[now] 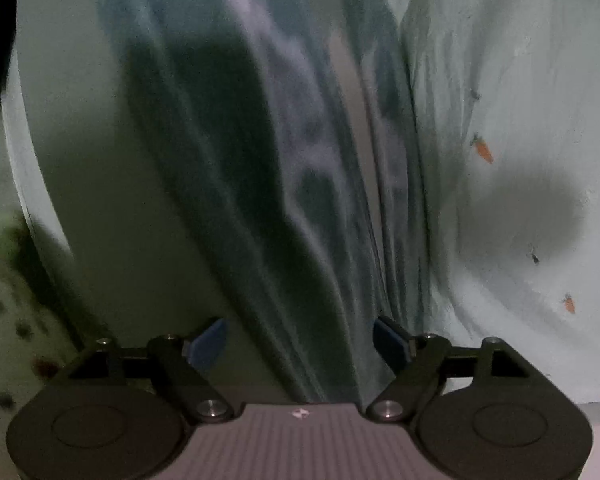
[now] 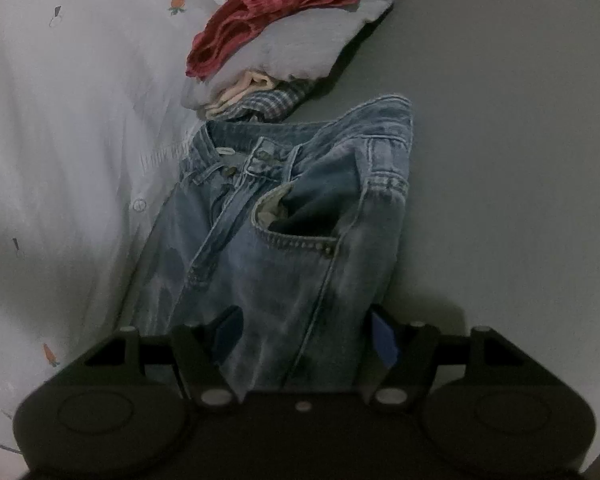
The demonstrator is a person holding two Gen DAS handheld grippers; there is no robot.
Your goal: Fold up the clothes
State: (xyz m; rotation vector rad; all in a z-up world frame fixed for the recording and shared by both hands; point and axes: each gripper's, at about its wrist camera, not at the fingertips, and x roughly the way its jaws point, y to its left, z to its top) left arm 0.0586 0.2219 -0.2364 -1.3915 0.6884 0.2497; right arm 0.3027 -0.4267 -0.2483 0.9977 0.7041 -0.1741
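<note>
**Inspector:** On the left wrist view first; what do you have?

**Operator:** In front of my left gripper (image 1: 298, 344) a length of blue jeans (image 1: 268, 184) runs away from the camera across a pale grey table (image 1: 84, 168); the picture is blurred, so I can report folds in the cloth but no seams. The jaws stand wide apart; the denim passes between the two blue pads (image 1: 210, 344) and I see neither pad pressing on it, so I record nothing gripped. To the right of the jeans lies a white cloth with small orange carrots (image 1: 520, 128), touching the denim along its edge; a dark round shadow falls on that cloth.

**Inspector:** And the right wrist view?

**Operator:** Ahead of my right gripper (image 2: 306, 340) I see the waist end of the jeans (image 2: 300, 208): waistband, fly, belt loops and a front pocket gaping open, all flat on the table (image 2: 500, 160). The jaws are parted here as well; the denim lies between and beneath the fingers, and I cannot see a pad closed on it. The carrot cloth (image 2: 68, 112) is on the left, its buttoned edge against the jeans.

**Inspector:** Anything beyond the waistband?

**Operator:** A small pile of clothes (image 2: 292, 52) just past it: a red knitted piece on top, grey beneath, then cream and checked layers.
</note>
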